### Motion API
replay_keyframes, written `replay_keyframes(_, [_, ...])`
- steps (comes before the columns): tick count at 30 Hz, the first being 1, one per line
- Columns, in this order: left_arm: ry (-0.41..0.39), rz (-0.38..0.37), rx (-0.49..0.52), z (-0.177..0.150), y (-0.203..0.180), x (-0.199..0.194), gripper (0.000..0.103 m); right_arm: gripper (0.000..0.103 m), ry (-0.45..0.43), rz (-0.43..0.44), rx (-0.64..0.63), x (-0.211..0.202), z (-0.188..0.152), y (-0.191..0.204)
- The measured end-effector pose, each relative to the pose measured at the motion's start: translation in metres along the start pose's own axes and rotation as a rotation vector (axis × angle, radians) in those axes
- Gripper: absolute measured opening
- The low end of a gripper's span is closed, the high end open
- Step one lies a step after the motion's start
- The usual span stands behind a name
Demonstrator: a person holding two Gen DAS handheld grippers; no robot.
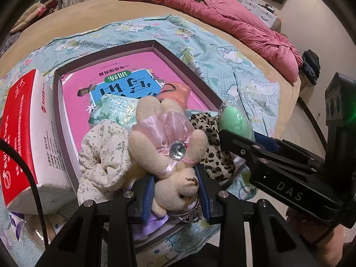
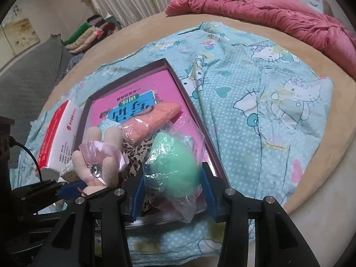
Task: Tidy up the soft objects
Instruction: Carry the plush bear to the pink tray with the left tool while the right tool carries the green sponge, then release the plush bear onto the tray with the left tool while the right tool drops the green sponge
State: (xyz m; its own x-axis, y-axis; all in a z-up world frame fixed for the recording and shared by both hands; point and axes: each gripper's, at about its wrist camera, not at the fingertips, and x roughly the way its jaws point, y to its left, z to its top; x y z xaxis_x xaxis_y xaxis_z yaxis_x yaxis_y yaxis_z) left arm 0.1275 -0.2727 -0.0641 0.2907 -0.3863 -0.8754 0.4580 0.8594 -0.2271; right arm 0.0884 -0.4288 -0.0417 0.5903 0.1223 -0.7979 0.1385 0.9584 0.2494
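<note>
My left gripper (image 1: pixel 175 194) is shut on a beige plush bunny (image 1: pixel 164 146) with a pink satin bow and a gem, held over the near end of a shallow purple box (image 1: pixel 184 57). My right gripper (image 2: pixel 172 192) is shut on a green egg-shaped sponge (image 2: pixel 171 166) in clear plastic wrap, also over the box's near end; it shows in the left wrist view (image 1: pixel 235 120). In the box lie a pink book (image 1: pixel 138 66), an orange wrapped pack (image 2: pixel 151 120), a leopard-print cloth (image 1: pixel 213 153), a floral white cloth (image 1: pixel 104 155) and a green tissue pack (image 1: pixel 111 109).
A red-and-white tissue box (image 1: pixel 29 133) stands left of the purple box. All rest on a blue cartoon-cat sheet (image 2: pixel 267 102) over a tan bed. A pink quilt (image 2: pixel 278 11) lies at the far side. Folded clothes (image 2: pixel 89 35) are stacked at the back left.
</note>
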Motion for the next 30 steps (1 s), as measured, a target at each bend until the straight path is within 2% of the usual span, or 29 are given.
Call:
replay_keyframes(9, [0.004,-0.023,-0.014,-0.001,0.002,-0.001,0.037,0.052,-0.033,0.03,0.025,-0.008,0.001,-0.003])
replay_keyframes(11, [0.004,-0.022,-0.012,-0.001,0.001,-0.001,0.037,0.058,-0.04,0.033,0.036,-0.012,0.002,-0.005])
replay_keyframes(18, [0.01,-0.026,-0.014,-0.003,-0.001,-0.002,0.039,0.06,-0.047,0.027,0.05,-0.019,0.002,-0.009])
replay_keyframes(21, [0.012,-0.029,-0.015,-0.004,-0.001,-0.001,0.041,0.063,-0.061,0.032,0.07,-0.025,0.003,-0.013])
replay_keyframes(25, [0.015,-0.044,-0.014,-0.004,-0.003,-0.002,0.051,0.066,-0.069,0.039,0.091,-0.029,0.002,-0.017])
replay_keyframes(30, [0.009,-0.037,0.001,-0.004,-0.006,-0.005,0.055,0.068,-0.077,0.033,0.101,-0.033,0.002,-0.02])
